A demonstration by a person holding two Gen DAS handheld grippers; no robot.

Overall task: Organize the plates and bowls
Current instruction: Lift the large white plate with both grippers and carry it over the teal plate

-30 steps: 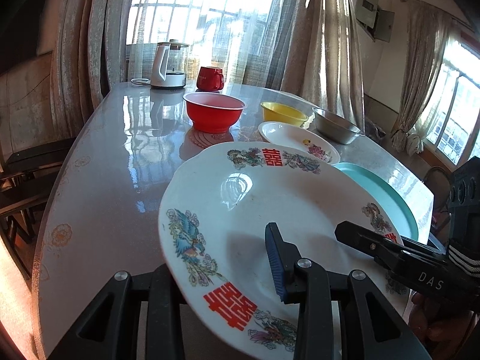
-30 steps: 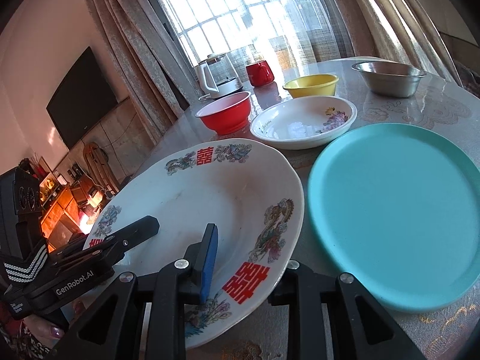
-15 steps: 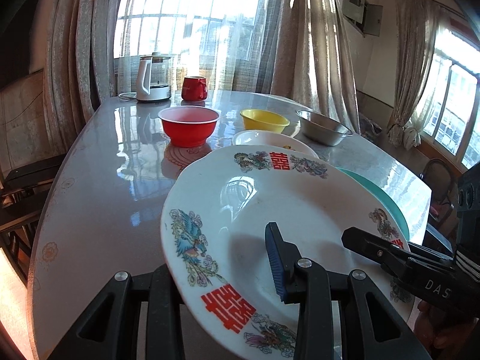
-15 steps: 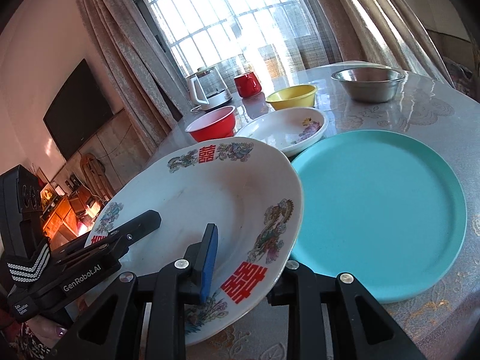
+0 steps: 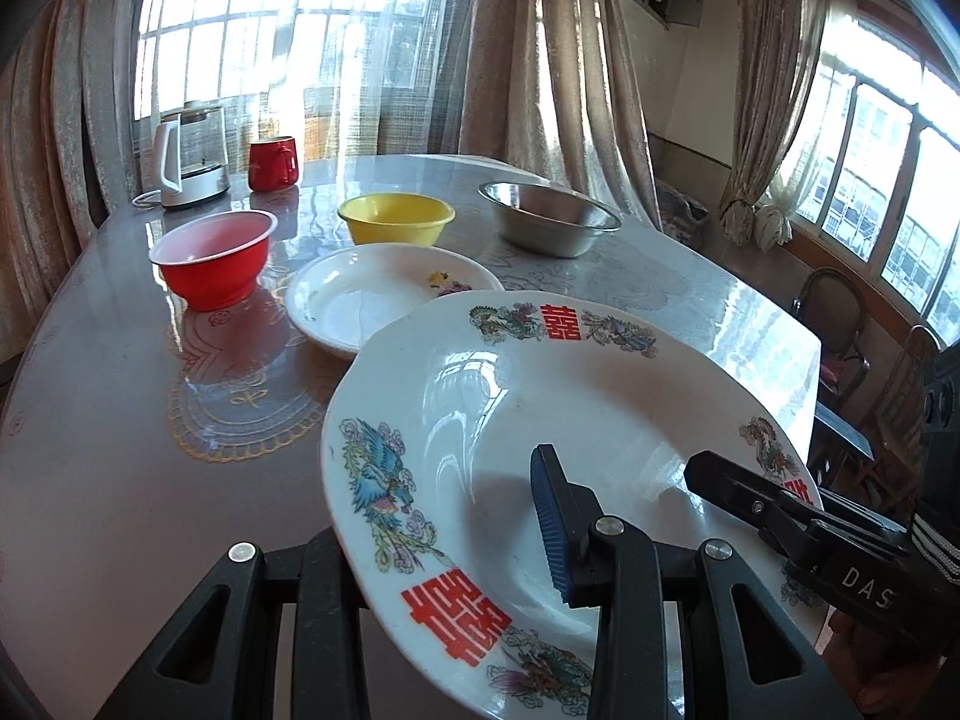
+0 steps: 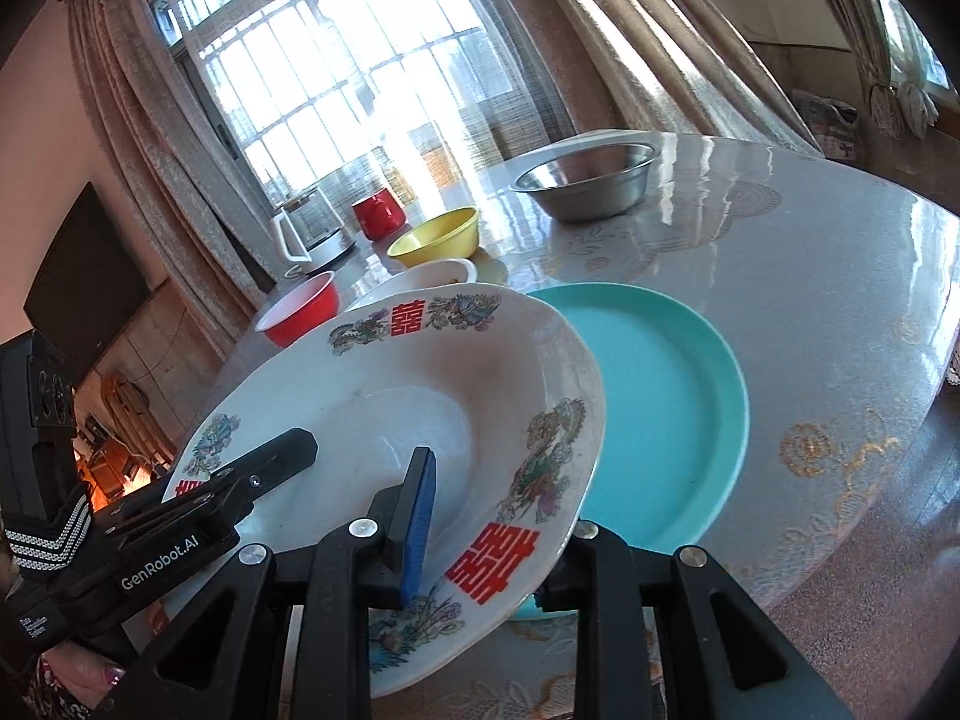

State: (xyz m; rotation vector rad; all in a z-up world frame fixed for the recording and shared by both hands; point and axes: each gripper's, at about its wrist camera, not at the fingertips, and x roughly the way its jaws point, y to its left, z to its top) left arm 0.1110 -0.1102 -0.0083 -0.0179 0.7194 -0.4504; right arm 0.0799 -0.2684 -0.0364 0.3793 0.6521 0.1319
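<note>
Plate status?
— Large white porcelain plate with red characters and dragon-and-phoenix rim [image 5: 600, 420] is carried tilted above the glossy grey table [image 5: 120, 468], its right edge over the flat turquoise plate [image 6: 672, 414].

Gripper status?
— Left gripper [image 5: 444, 564] is clenched on the near-left rim: blue pad inside, other finger beneath. Right gripper [image 6: 486, 534] is clenched on the near-right rim likewise.

Other items?
— Far left: red plastic bowl [image 5: 210, 267]. Beside it, small white flowered plate [image 5: 384, 294]. Beyond: yellow plastic bowl [image 5: 396, 225], steel bowl [image 5: 549, 216], red mug [image 5: 273, 162], white-handled glass kettle [image 5: 189, 156].
</note>
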